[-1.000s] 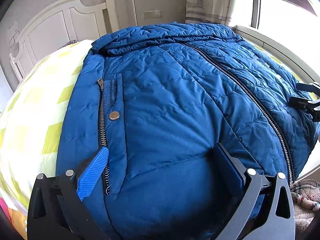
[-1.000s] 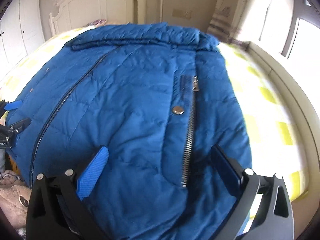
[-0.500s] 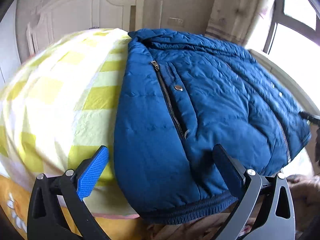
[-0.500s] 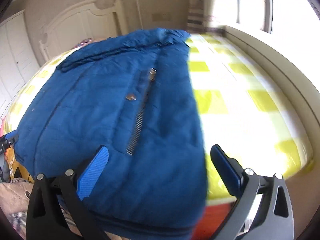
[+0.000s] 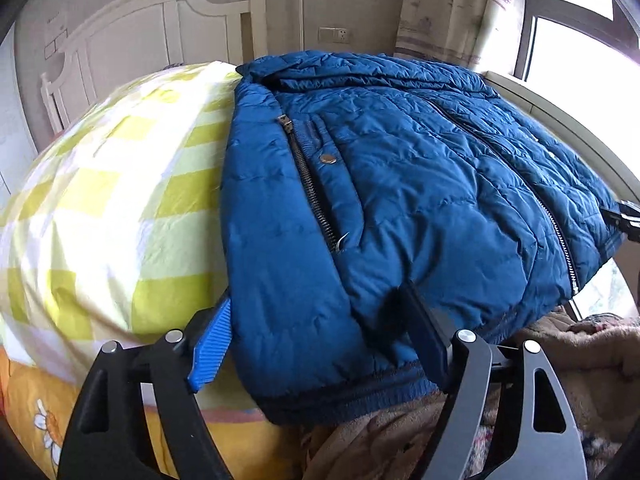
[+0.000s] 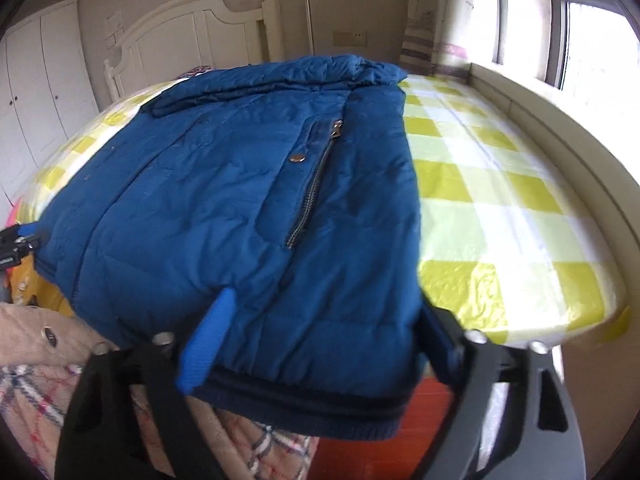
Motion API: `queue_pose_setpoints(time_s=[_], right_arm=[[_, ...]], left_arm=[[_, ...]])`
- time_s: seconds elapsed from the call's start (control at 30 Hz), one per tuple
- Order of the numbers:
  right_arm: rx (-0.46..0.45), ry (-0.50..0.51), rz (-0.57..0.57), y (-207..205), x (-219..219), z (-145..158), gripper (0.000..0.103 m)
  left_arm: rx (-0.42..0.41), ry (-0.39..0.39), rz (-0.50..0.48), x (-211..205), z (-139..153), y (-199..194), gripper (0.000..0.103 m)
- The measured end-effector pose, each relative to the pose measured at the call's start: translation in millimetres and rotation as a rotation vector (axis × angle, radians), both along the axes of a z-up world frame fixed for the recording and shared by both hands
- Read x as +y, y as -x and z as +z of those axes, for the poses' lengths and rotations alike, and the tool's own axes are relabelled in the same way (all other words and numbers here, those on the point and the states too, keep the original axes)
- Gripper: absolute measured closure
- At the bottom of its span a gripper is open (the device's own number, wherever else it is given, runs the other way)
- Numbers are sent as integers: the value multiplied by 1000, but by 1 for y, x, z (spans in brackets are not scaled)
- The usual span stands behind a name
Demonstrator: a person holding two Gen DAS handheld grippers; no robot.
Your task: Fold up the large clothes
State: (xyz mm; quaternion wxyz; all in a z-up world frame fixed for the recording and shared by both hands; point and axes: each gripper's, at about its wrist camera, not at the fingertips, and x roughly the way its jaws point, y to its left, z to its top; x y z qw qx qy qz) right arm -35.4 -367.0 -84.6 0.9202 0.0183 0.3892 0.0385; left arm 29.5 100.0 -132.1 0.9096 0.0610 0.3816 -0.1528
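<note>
a blue padded jacket [image 5: 400, 200] lies zipped and face up across a yellow checked bed [image 5: 100, 220], its hem hanging over the near edge at the bottom of both frames. the left gripper [image 5: 316, 340] and right gripper [image 6: 320, 340] each straddle a hem corner, jaws closing around the padding, likely to lift the hem for a fold

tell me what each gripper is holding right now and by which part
Both are closing on the blue jacket at its bottom hem: left gripper at one corner, right gripper at the other. A firm grip cannot be told.
</note>
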Motion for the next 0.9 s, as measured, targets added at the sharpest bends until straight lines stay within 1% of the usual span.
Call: queue_pose_setpoints(time_s=[0.07, 0.1, 0.13, 0.17, 0.2, 0.27, 0.33, 0.43, 0.47, 0.53, 0.57, 0.63, 0.67, 0.73, 0.77, 0.8, 0.83, 0.87, 0.9], right_arm=[[-1, -19, 13, -2, 3, 2, 60], [-3, -27, 18, -1, 4, 4, 69], [-7, -38, 17, 0, 3, 6, 73], [-10, -61, 13, 1, 0, 6, 77], [-14, -87, 8, 0, -3, 6, 80], [-26, -157, -8, 5, -9, 6, 83], [-31, -186, 2, 11, -6, 6, 85], [-34, -245, 47, 31, -1, 10, 87], [-40, -261, 56, 38, 0, 13, 87], [-72, -312, 62, 59, 1, 28, 89], [-110, -347, 66, 67, 0, 39, 90], [-181, -379, 76, 72, -1, 61, 90], [-208, -385, 79, 71, 0, 70, 90], [-287, -404, 94, 60, 0, 99, 90], [-320, -404, 102, 49, 0, 114, 91], [-348, -407, 108, 34, -3, 128, 91], [-370, -406, 113, 20, -5, 139, 91], [-383, -397, 119, 6, -6, 149, 91], [-391, -374, 122, -20, -6, 162, 91]], left_arm=[[-19, 0, -38, -10, 3, -3, 54], [-30, -14, -58, -14, 5, -2, 59], [-35, -18, -72, -16, 5, -2, 68], [-39, -8, -93, -17, 6, -2, 72], [-37, 6, -99, -15, 6, -2, 74], [-21, 67, -107, -6, 7, -2, 78], [-4, 99, -111, 2, 9, 2, 79], [-1, 93, -99, 11, 16, 12, 80], [2, 109, -90, 18, 21, 19, 80], [9, 170, -82, 32, 32, 29, 80], [6, 208, -84, 38, 40, 35, 81], [-17, 258, -83, 44, 51, 39, 81], [-36, 302, -81, 46, 60, 37, 81], [-56, 367, -86, 50, 73, 25, 81], [-70, 411, -89, 52, 86, 13, 81], [-84, 437, -92, 53, 97, 2, 81], [-108, 473, -96, 54, 113, -16, 81], [-116, 493, -102, 52, 124, -30, 81], [-120, 503, -106, 48, 138, -52, 81]])
